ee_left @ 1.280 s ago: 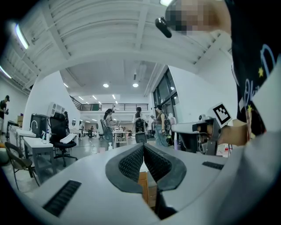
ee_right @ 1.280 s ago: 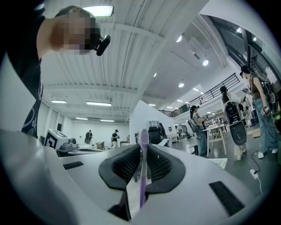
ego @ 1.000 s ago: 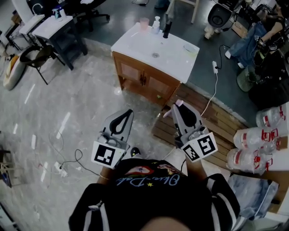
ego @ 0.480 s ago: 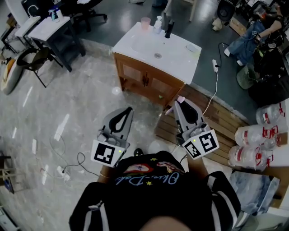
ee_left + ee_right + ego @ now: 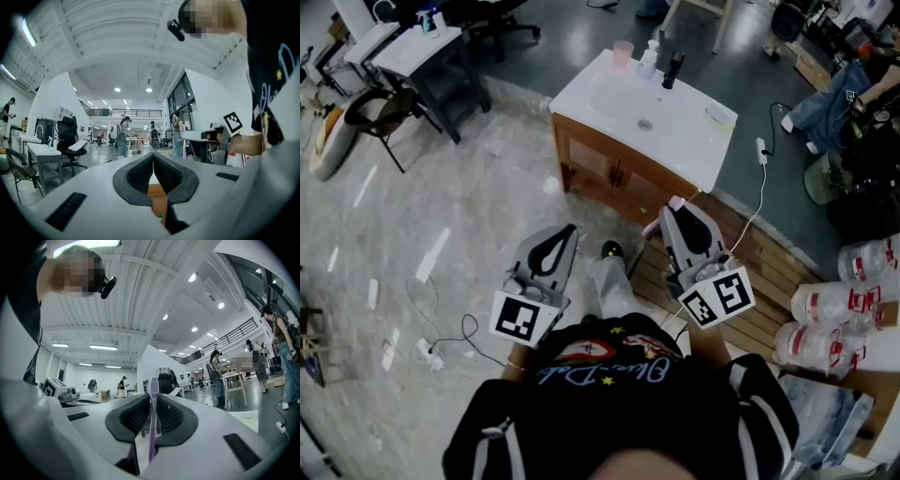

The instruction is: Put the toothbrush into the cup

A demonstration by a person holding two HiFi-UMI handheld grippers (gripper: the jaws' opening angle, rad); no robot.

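A pink cup [image 5: 622, 52] stands at the back left of a white washbasin top [image 5: 609, 98] on a wooden cabinet, far ahead of me in the head view. My right gripper [image 5: 677, 208] is shut on a purple toothbrush [image 5: 152, 418], which stands upright between its pads in the right gripper view; its pink end [image 5: 675, 202] shows at the jaw tips. My left gripper [image 5: 566, 232] is shut with nothing in it, its pads [image 5: 140, 176] meeting at the tip. Both grippers are held close to my chest, well short of the cabinet.
A soap bottle [image 5: 649, 61] and black tap [image 5: 673, 67] stand beside the cup. Wooden decking [image 5: 759, 272] lies right of the cabinet, with a cable and power strip [image 5: 761, 150]. A black chair [image 5: 380, 117], a desk, cables on the floor and water bottles [image 5: 844, 305] surround me.
The washbasin cabinet has shifted nearer and rightward in the head view as the person walks toward it; a leg and shoe now show. Both grippers keep their pose.
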